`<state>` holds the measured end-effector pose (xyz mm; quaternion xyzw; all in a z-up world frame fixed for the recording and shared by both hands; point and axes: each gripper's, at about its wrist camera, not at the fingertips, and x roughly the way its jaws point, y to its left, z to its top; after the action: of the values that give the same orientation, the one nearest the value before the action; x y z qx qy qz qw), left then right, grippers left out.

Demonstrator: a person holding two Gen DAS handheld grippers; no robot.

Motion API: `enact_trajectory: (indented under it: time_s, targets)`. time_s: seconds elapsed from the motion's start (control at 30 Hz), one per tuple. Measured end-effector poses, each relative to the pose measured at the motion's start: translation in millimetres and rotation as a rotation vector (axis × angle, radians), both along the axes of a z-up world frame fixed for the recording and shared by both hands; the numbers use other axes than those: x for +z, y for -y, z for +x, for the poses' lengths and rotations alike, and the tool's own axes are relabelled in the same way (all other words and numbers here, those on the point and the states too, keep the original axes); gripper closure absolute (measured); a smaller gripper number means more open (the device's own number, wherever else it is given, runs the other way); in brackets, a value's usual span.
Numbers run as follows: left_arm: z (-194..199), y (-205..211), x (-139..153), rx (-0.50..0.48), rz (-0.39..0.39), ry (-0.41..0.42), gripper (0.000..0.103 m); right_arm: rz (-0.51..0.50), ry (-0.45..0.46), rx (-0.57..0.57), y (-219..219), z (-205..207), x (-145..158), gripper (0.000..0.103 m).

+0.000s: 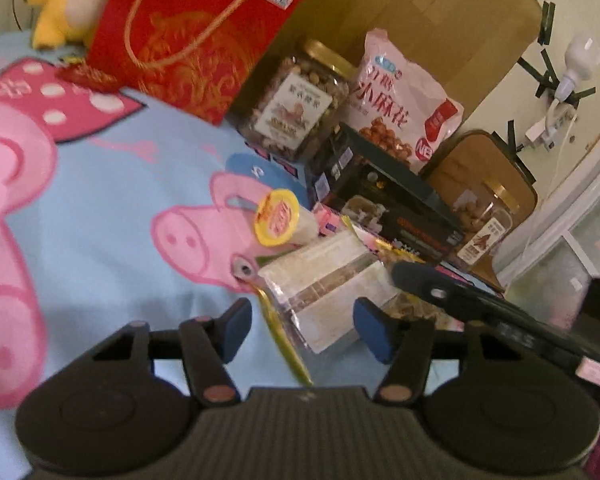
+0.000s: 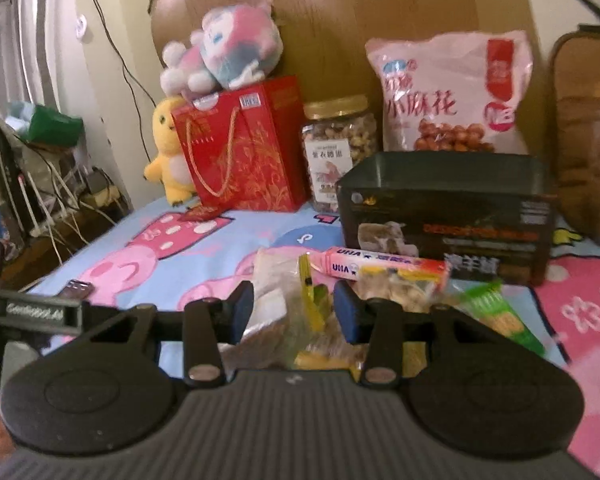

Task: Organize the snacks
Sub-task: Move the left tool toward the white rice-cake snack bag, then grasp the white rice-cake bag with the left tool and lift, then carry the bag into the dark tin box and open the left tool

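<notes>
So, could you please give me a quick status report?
Left gripper and right gripper part-open, holding nothing. Small snack packets piled ahead. Dark box behind them.

Ahead of the matt black plastic right gripper [image 2: 294, 308] lie glossy, crinkled plastic snack packets [image 2: 300, 312] on a soft printed cloth sheet [image 2: 204, 240], with a shiny red paper gift bag [image 2: 242, 152] and clear plastic nut jar [image 2: 338, 148] beyond.

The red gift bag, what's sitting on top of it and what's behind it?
A pink-and-blue plush toy rests on the red gift bag. A yellow plush stands partly hidden behind its left edge. The bag's inside is covered.
</notes>
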<state>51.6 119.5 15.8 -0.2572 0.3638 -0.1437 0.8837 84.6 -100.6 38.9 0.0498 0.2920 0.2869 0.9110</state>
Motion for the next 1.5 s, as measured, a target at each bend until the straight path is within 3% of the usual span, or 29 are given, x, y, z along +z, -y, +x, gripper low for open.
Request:
enact_trajectory:
  time_s: [0.07,0.27,0.37,0.47,0.5,0.67,0.73,0.87,0.9,1.03,1.13,1.27,1.37,1.5]
  targets:
    - [4.2,3.2,-10.3,-0.028,-0.032,-0.017,0.060,0.002,-0.068,0.034,-4.0,12.1,-5.7,0.069]
    - [-20.1,8.2,-10.1,-0.066,-0.026,0.009,0.059,0.048,-0.136,0.113,4.5,-31.6,-0.7,0.073]
    - [-34.9,9.8,-8.2,-0.109,0.000,0.008,0.058,0.048,-0.136,0.195,14.4,-70.4,-1.2,0.072]
    - [-38.5,5.6,-3.6,-0.115,-0.016,0.022,0.043,0.043,-0.148,0.193,27.0,-87.9,-6.1,0.066]
    - [-37.4,4.7,-0.2,-0.102,0.004,0.033,0.036,0.027,-0.141,0.189,27.4,-89.0,-8.0,0.059]
    - [-26.0,15.6,3.0,-0.149,0.068,0.032,0.036,-0.053,-0.118,0.180,21.1,-85.1,-20.9,0.046]
    - [-21.3,27.7,-4.1,-0.187,0.117,-0.003,0.048,-0.076,-0.097,0.194,14.3,-81.5,-27.0,0.042]
    - [-28.6,34.4,-4.2,-0.193,0.128,-0.007,0.053,-0.150,-0.016,0.210,-5.7,-81.2,-33.4,0.046]
    - [-32.1,33.1,1.7,-0.171,0.126,-0.009,0.053,-0.142,-0.014,0.219,-8.5,-80.5,-32.2,0.057]
    - [-36.6,35.6,38.6,-0.157,0.133,0.084,0.053,-0.093,0.048,0.214,-4.3,-80.8,-11.5,0.059]
    - [-12.9,48.3,74.1,-0.175,0.126,0.165,0.053,-0.049,0.146,0.183,11.7,-66.4,20.4,0.059]
    - [51.8,85.5,105.7,-0.193,0.153,0.255,0.053,-0.073,0.261,0.107,35.1,-22.4,51.6,0.060]
    - [108.8,112.0,106.2,-0.191,0.157,0.238,0.053,-0.083,0.229,0.054,53.6,36.6,64.0,0.060]
    - [166.0,135.6,82.1,-0.187,0.121,0.135,0.053,-0.083,0.128,-0.001,77.7,109.5,58.9,0.060]
